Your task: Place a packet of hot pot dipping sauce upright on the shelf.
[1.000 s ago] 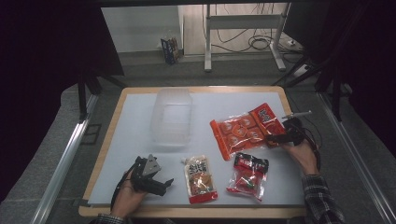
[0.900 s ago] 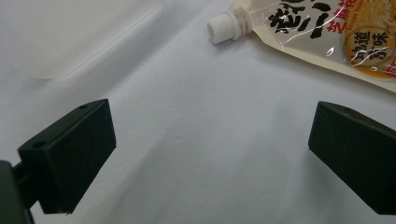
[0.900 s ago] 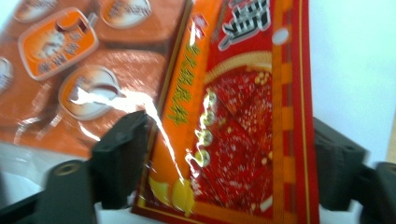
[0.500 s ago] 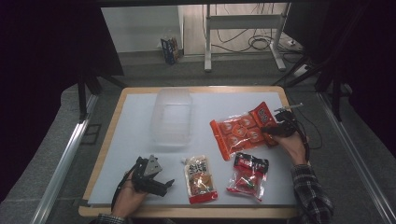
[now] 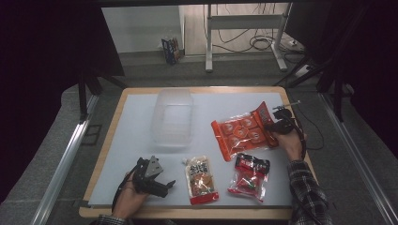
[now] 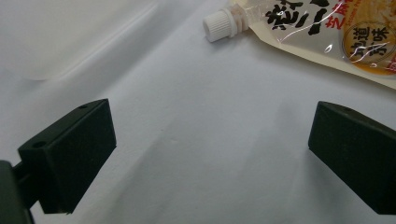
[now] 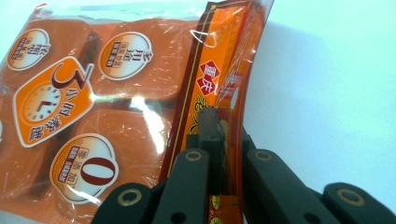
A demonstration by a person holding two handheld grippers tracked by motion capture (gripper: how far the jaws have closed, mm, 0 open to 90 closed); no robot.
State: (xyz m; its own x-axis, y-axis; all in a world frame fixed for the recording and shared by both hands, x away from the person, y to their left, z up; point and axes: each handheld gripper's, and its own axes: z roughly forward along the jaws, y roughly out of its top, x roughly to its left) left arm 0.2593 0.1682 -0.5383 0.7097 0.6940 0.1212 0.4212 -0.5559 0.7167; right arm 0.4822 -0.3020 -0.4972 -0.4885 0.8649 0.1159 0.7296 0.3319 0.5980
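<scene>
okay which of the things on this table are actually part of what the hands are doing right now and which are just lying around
In the job:
- orange pack, its edge flap clamped
- right gripper, just closed on that flap

Lying about:
- clear tub
- spout pouch
- red pack
- left gripper, jaws wide over bare table

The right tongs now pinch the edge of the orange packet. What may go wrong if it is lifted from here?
1. The right tongs have just closed on only the thin flap of the orange packet, so the heavy part may swing, or the film may slip out or tear.
2. The red packet lies close beside it, so a low drag may push it.
3. If it goes to the clear container, the wide packet may catch the rim.
</scene>
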